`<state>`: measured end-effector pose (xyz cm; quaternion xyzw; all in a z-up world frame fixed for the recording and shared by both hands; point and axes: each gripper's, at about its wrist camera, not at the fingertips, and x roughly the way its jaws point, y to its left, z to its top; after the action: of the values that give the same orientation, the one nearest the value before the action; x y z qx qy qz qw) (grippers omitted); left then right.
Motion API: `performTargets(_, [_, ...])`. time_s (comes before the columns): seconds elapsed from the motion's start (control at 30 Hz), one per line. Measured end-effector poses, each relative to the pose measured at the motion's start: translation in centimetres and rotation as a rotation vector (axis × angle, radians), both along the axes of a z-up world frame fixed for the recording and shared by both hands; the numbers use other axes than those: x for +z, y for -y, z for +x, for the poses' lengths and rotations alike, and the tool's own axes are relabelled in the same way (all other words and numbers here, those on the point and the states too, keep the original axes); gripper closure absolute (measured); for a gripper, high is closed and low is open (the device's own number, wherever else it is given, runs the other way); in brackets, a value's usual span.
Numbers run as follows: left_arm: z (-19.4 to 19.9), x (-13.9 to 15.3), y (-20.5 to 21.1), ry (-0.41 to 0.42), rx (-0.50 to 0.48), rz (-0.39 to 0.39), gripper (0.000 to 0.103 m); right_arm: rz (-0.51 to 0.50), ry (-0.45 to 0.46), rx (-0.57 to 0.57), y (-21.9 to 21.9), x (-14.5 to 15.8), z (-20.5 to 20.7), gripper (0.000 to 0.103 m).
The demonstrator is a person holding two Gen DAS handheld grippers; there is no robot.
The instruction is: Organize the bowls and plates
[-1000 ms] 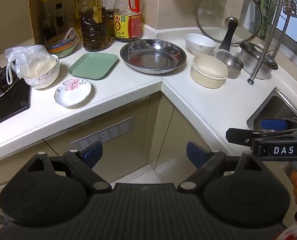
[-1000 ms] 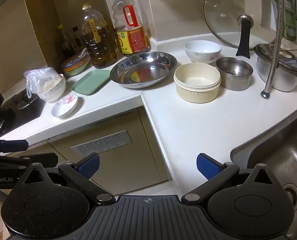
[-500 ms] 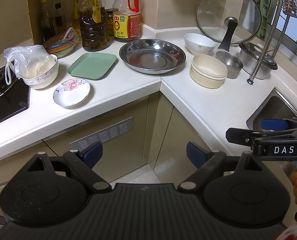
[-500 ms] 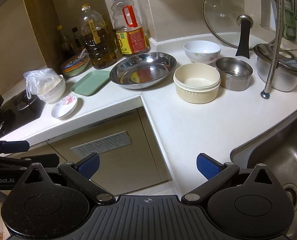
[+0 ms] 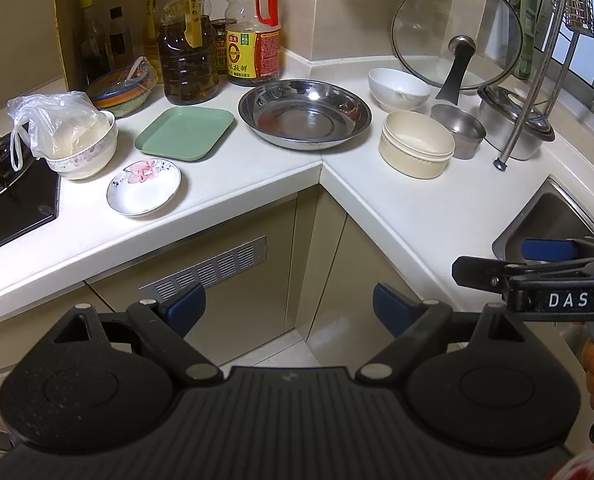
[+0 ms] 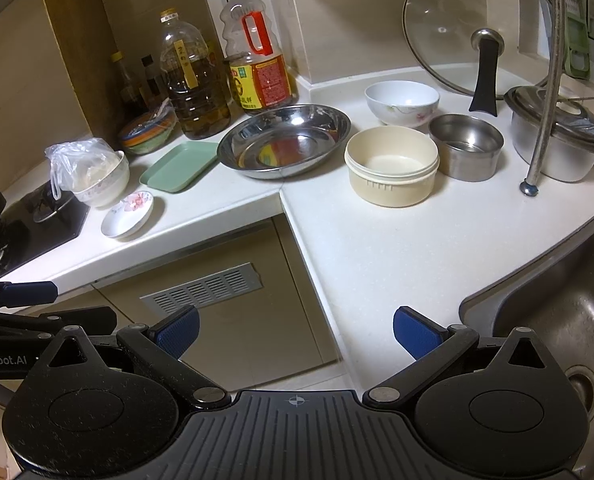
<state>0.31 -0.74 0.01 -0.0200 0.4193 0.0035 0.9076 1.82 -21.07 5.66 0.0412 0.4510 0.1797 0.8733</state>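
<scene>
Well short of the countertop [image 5: 397,216], left gripper [image 5: 289,310] and right gripper [image 6: 295,332] hover level, spread wide

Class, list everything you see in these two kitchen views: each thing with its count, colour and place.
Steel dish: one, silver, counter corner.
Green tray: one, left of the dish.
Flowered saucer: one, white, near the counter edge.
Bagged bowl: one, white, beside the stove.
Cream bowl: one, right of the dish.
White bowl: one, behind the cream bowl.
Steel cup: one, silver, beside the cream bowl.
Lidded pot: one, silver, far right.
Glass lid: one, propped against the wall.
Bottles: several, at the wall.
Sink: one, steel, right.
Left tongs: open, empty.
Right tongs: open, empty.
</scene>
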Motion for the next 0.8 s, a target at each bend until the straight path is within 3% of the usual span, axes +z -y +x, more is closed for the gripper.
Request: performTargets(0.8, [0.12, 0.41, -0.36, 0.004, -0.001, -0.006, 0.013, 0.001, 0.0, -0.001, 0.0, 0.04, 0.02, 0.0])
